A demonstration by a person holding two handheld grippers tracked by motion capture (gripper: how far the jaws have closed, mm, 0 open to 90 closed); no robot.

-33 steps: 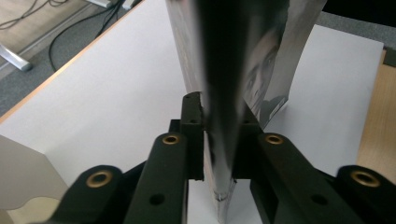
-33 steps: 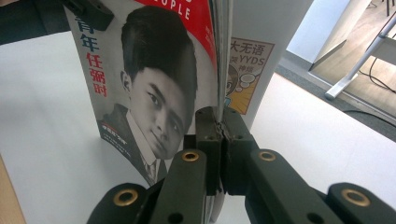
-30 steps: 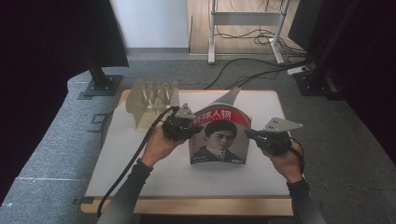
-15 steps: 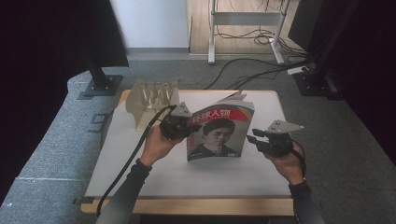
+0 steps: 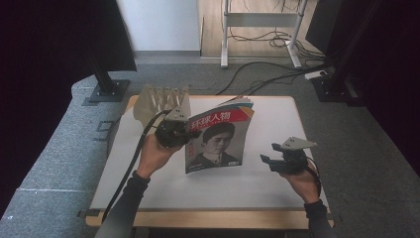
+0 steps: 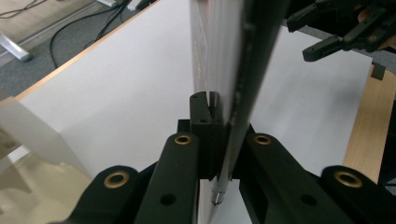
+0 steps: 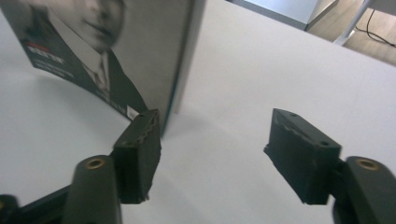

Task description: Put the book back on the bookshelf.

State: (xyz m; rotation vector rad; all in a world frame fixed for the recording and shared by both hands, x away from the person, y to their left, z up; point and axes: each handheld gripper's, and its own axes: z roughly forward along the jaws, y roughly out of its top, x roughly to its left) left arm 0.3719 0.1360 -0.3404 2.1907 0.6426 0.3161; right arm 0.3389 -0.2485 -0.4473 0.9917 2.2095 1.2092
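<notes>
Now my left gripper (image 5: 184, 133) is clamped on the magazine's (image 5: 218, 141) left edge, holding it upright on the table (image 5: 277, 188); my right gripper (image 5: 267, 161) just opened, jaws apart, empty, beside it.

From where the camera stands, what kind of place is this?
Probably a lab or studio set up for recording handling tasks: a white table on grey carpet, dark equipment stands beside it, and loose cables running across the floor behind.

Left gripper (image 5: 187, 136) fingers clamped tight, forearm angled inward; right gripper (image 5: 266, 162) fingers just opening, nothing between.
</notes>
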